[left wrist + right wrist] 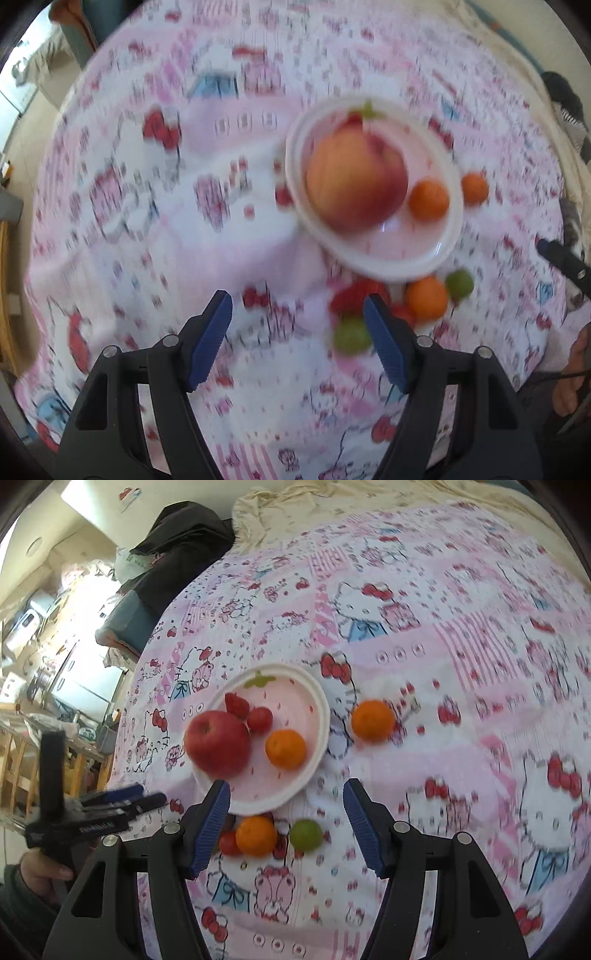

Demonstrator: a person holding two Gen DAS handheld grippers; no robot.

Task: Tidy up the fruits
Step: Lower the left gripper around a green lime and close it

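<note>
Both grippers are being held over a bed spread with a pink cartoon-cat sheet (461, 738), and the loose fruit is being gathered onto the round white-rimmed pink plate (317, 701). The right gripper (286, 812) is being carried with its fingers set wide and empty above the cluster just near of the plate; the left gripper (297, 332), likewise wide and holding nothing, is seen blurred. A good grasp is judged to need the fingers lowered squarely astride one round fruit, clear of its neighbours, so that nothing is rolled away. On the plate are being counted one red apple (218, 744), one orange tangerine (285, 748), one strawberry (236, 704) and one small red tomato (259, 720). Off it lie two tangerines (372, 720), one green lime (306, 835) in the right view, two greens in the left, and small red pieces, uncountable.
</note>
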